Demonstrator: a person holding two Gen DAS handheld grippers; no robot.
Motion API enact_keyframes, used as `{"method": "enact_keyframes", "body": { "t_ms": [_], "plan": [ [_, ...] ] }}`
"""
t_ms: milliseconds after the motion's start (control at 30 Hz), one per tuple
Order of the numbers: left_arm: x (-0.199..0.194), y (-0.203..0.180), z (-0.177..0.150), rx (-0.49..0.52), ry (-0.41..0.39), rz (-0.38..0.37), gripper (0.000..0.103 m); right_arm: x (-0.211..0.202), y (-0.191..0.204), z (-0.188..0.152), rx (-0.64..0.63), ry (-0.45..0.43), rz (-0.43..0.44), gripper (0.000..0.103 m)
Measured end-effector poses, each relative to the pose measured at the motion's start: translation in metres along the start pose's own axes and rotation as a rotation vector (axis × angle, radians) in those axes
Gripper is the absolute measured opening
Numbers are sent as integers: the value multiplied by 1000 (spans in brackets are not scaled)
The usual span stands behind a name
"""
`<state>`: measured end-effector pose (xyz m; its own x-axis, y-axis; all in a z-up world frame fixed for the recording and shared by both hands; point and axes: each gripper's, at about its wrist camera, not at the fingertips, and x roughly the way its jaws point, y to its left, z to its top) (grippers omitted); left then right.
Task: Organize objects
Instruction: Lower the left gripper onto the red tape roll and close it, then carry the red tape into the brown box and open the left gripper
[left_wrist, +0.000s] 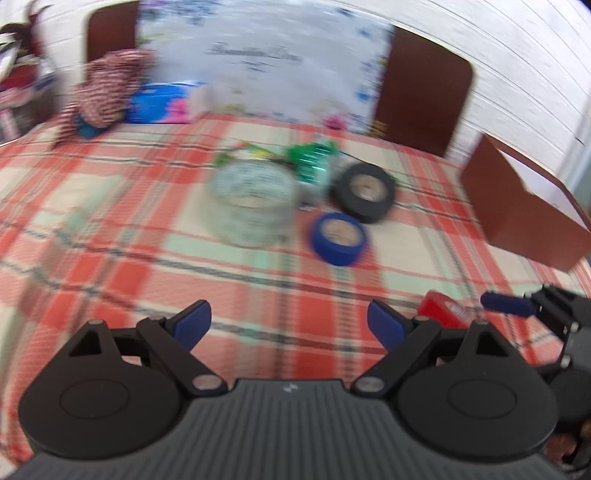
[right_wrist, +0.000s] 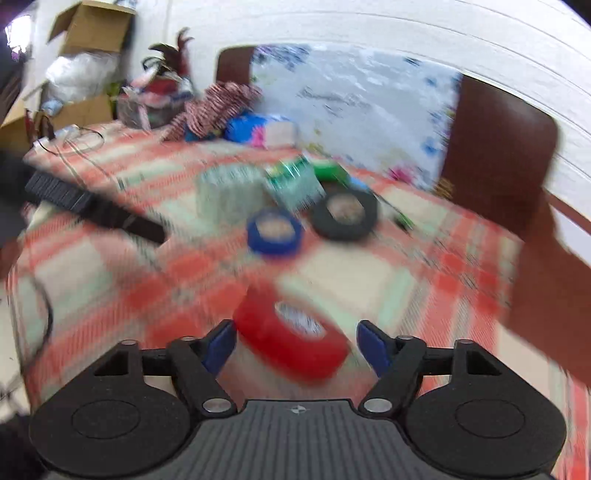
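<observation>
The right tongs (right_wrist: 295, 347) gape wide around a red tape roll (right_wrist: 291, 341) on the checked surface (right_wrist: 362, 280) without clearly pressing it, the left tongs (left_wrist: 289, 324) gape wide and empty, and farther off lie blue tape (left_wrist: 339, 238), black tape (left_wrist: 364, 192) and a clear jar (left_wrist: 253, 203).

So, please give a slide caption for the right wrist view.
Open right gripper around a red tape roll; blue roll and black roll beyond.
</observation>
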<state>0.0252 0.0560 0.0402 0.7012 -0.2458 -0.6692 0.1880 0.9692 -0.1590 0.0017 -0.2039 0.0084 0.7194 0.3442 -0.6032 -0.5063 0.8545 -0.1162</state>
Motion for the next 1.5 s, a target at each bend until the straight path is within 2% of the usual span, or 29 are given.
{"method": "enact_keyframes", "body": {
  "t_ms": [100,233,333,433,500,567,633,700,767,867,967,1100,1233,1333,1500],
  "plan": [
    [11,-37,5,50,40,-59,93,-12,-5,-26,72,43,19,80],
    [18,-75,7,113,100,-113,92,-22,-6,-33,90,11,13,79],
    [20,-96,4,182,135,-75,84,-18,-6,-31,96,3,36,79],
    [17,-100,-1,200,149,-37,81,-11,3,-30,63,6,57,79],
    [16,-99,-4,207,163,-3,74,-6,7,-27,43,3,74,79],
    [20,-93,-9,186,208,7,59,-1,10,-23,29,4,77,79],
    [22,-87,-12,150,209,-7,59,6,10,-21,31,7,81,79],
    [26,-89,-14,143,217,-20,51,12,10,-18,30,0,90,74],
    [31,-92,-15,118,229,-51,32,15,11,-17,18,-11,99,71],
    [27,-106,-12,159,221,-39,29,9,12,-18,14,-34,83,71],
    [19,-118,2,175,185,-73,28,-7,5,-17,39,-88,33,71],
    [16,-162,40,243,99,-154,28,-30,-25,-3,7,-199,-138,71],
    [25,-229,87,341,-6,-237,27,-49,-87,16,21,-292,-311,71],
    [44,-278,118,374,-55,-300,28,-55,-143,29,73,-329,-398,71],
    [92,-339,143,402,-55,-340,27,-43,-218,31,163,-315,-451,71]
  ]
}}
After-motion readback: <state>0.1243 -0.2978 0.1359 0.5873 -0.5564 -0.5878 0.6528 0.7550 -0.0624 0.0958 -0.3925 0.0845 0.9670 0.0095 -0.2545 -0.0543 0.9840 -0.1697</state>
